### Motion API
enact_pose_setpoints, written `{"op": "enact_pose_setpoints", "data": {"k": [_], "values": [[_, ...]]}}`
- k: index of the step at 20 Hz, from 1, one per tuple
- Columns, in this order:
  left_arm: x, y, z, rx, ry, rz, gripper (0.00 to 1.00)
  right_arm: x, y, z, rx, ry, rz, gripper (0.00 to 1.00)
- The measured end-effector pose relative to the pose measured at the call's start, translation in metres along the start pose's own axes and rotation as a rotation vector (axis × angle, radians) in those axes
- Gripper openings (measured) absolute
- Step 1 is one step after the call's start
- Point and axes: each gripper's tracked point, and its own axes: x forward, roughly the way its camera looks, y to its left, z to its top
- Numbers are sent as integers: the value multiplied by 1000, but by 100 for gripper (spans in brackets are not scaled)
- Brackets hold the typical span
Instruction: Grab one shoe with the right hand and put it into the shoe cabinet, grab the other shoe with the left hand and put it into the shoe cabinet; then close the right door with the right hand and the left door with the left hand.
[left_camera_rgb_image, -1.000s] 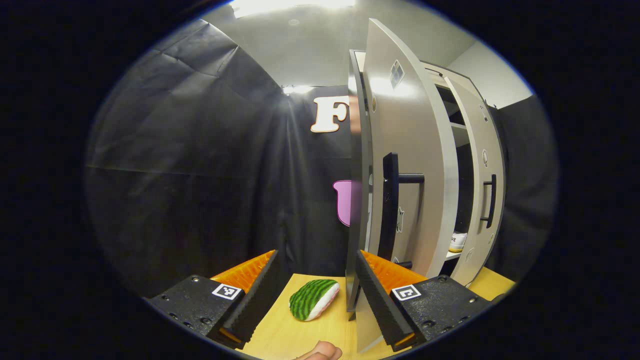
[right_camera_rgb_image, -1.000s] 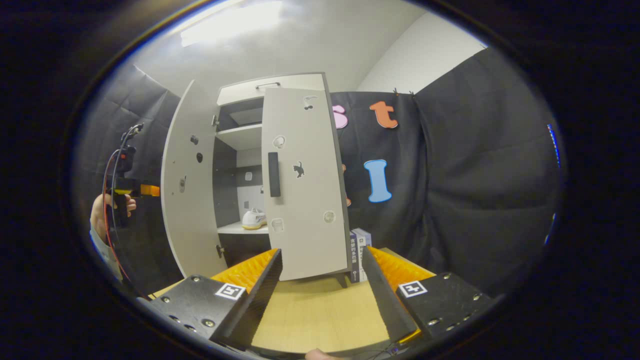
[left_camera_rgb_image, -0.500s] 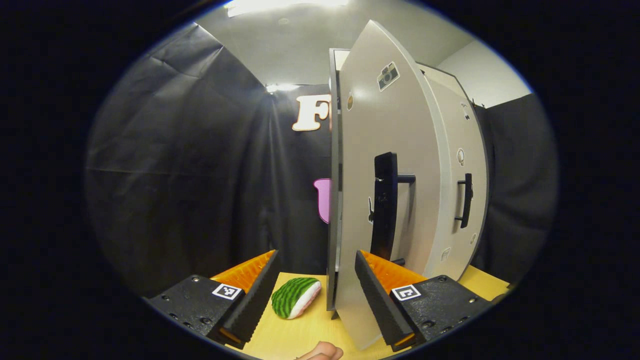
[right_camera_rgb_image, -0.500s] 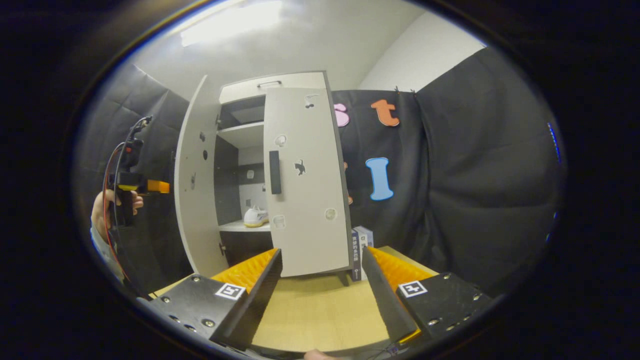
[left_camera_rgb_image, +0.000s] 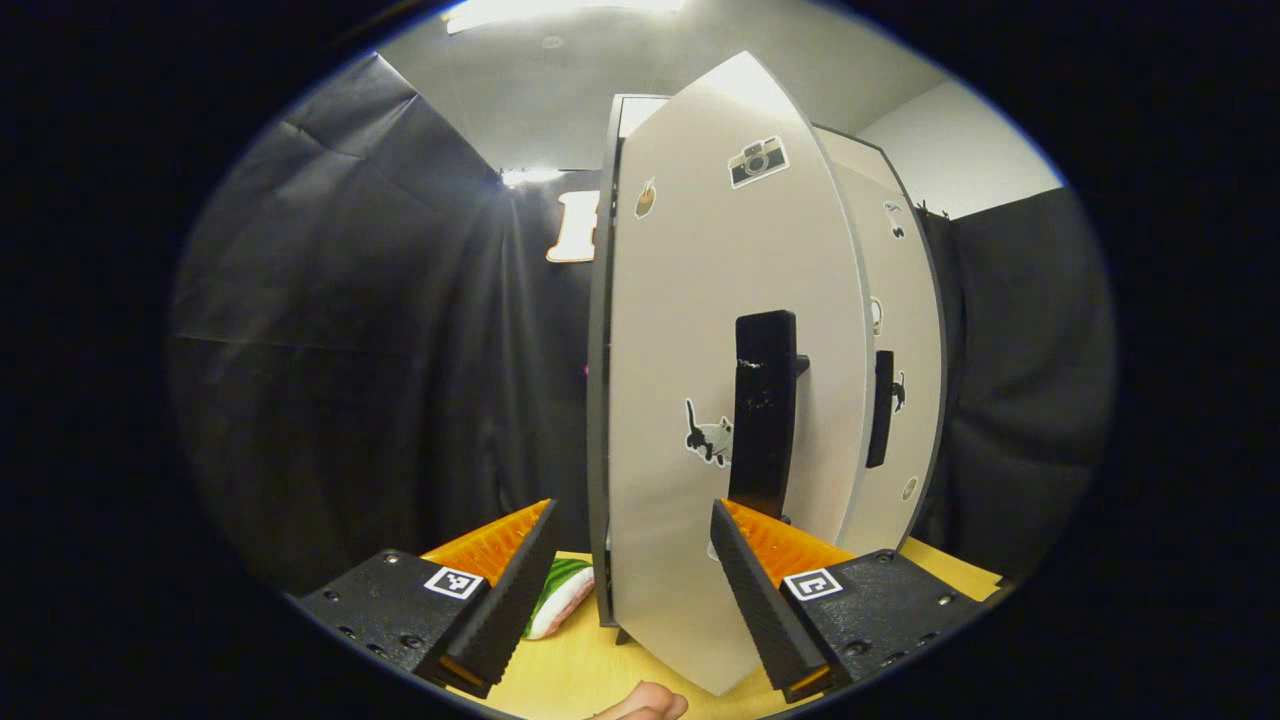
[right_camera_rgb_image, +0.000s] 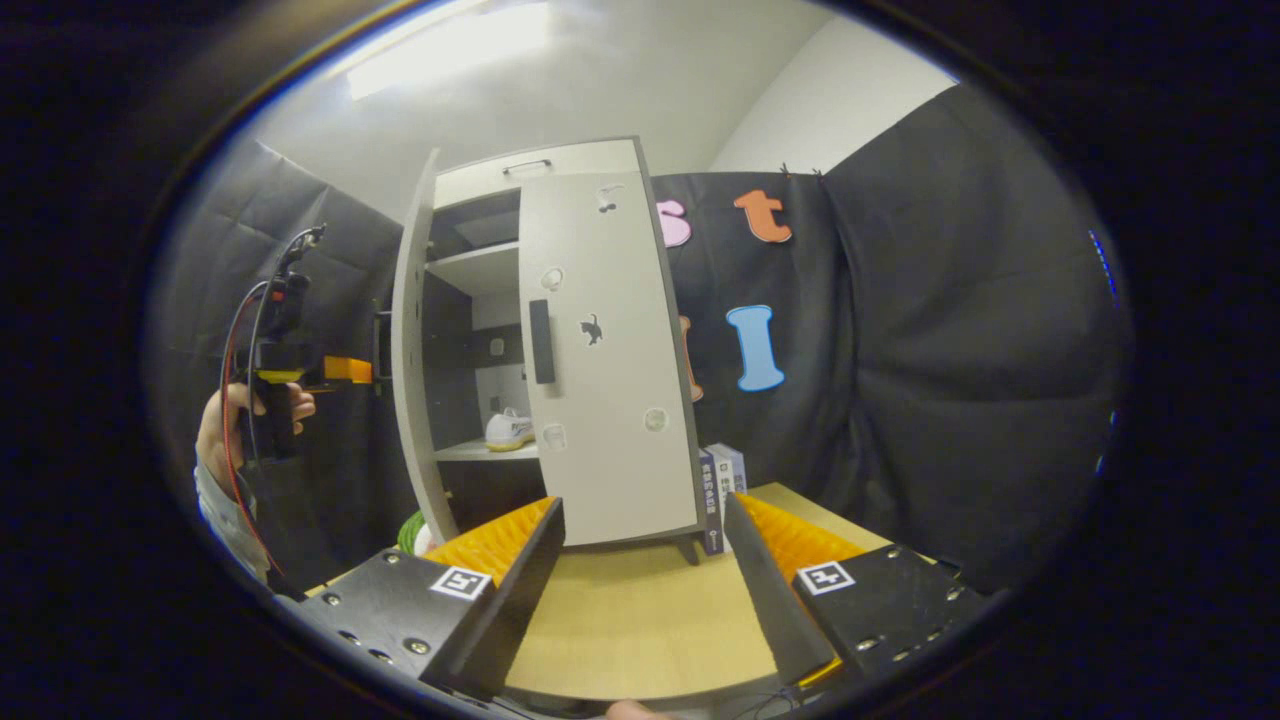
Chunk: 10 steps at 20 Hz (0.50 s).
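The light grey shoe cabinet (right_camera_rgb_image: 540, 168) stands on the wooden table. Its left door (left_camera_rgb_image: 700, 330) is partly open, and its black handle (left_camera_rgb_image: 765, 410) hangs just beyond my left gripper (left_camera_rgb_image: 630, 590), which is open and holds nothing. In the right gripper view that door (right_camera_rgb_image: 410, 370) is seen almost edge-on, and a hand holds the left gripper (right_camera_rgb_image: 345, 370) against its outer side. The right door (right_camera_rgb_image: 600, 380) looks shut or nearly so. Through the gap, one white shoe (right_camera_rgb_image: 510, 428) sits on a shelf. My right gripper (right_camera_rgb_image: 640, 590) is open over the table, well short of the cabinet.
A green striped watermelon toy (left_camera_rgb_image: 560, 595) lies on the table left of the cabinet's foot. Some upright books (right_camera_rgb_image: 722, 485) stand at the cabinet's right side. The wooden table (right_camera_rgb_image: 640, 630) stretches in front of the cabinet, with black cloth walls around.
The left door has swung toward the cabinet and the opening has narrowed. The left gripper moved with the door. The right gripper has barely moved.
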Motion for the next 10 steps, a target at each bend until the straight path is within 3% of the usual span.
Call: {"op": "enact_pose_setpoints", "data": {"k": [3,4,5,6,7,10], "values": [[13,-28,-5,-22,16,-43,94,-2,-5,-3,10,5,-9,96],[19,-38,-6,-34,20,-58,90,-3,-5,-4,23,7,-5,96],[25,-46,-8,-45,23,-68,95,-4,-5,-4,40,8,1,96],[29,-51,-10,-48,24,-74,92,-4,-5,-5,57,12,6,94],[32,-57,-13,-46,27,-80,95,-4,-7,-5,66,15,3,96],[36,-63,-30,-37,69,-67,93,-6,-5,-7,43,20,-9,93]]}}
